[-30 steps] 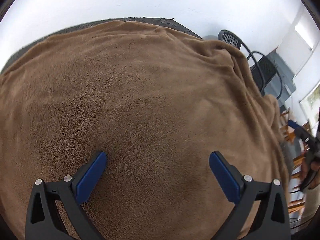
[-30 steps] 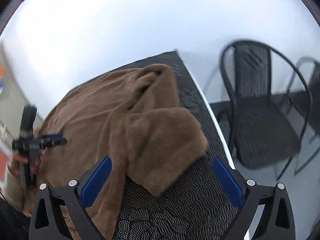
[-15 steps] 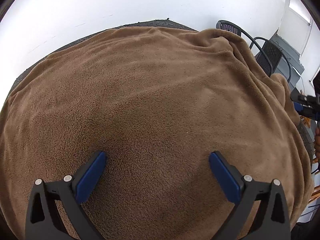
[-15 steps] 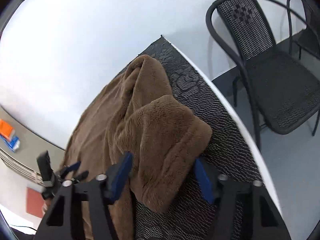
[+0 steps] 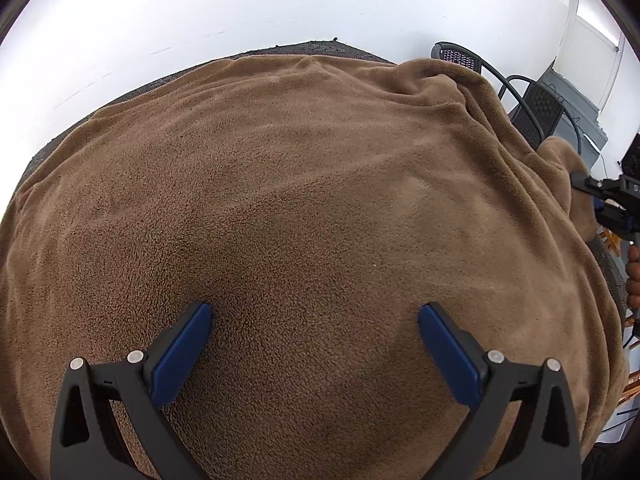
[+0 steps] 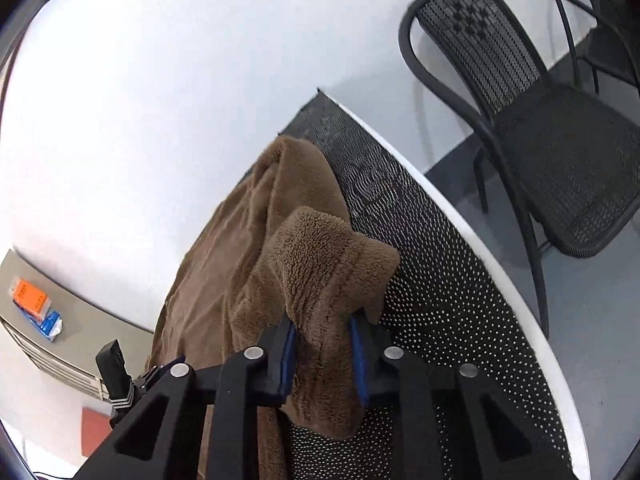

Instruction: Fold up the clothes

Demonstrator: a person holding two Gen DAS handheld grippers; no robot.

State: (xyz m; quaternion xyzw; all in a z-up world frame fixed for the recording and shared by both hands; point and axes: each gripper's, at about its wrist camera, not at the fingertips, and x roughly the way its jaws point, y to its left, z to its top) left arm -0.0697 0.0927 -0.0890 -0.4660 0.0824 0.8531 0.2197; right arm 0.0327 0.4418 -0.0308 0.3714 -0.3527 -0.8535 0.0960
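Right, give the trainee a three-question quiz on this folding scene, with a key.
1. True or false: the right tongs are shut on a corner of the brown fleece.
2. Multiple choice: the left tongs are A) open above the fleece, B) shut on it, C) holding a chair.
3. What black furniture stands beyond the table edge?

Key: 1 true; 2 A; 3 a black mesh chair.

Table (image 5: 316,46) mostly under blanket (image 5: 320,184)
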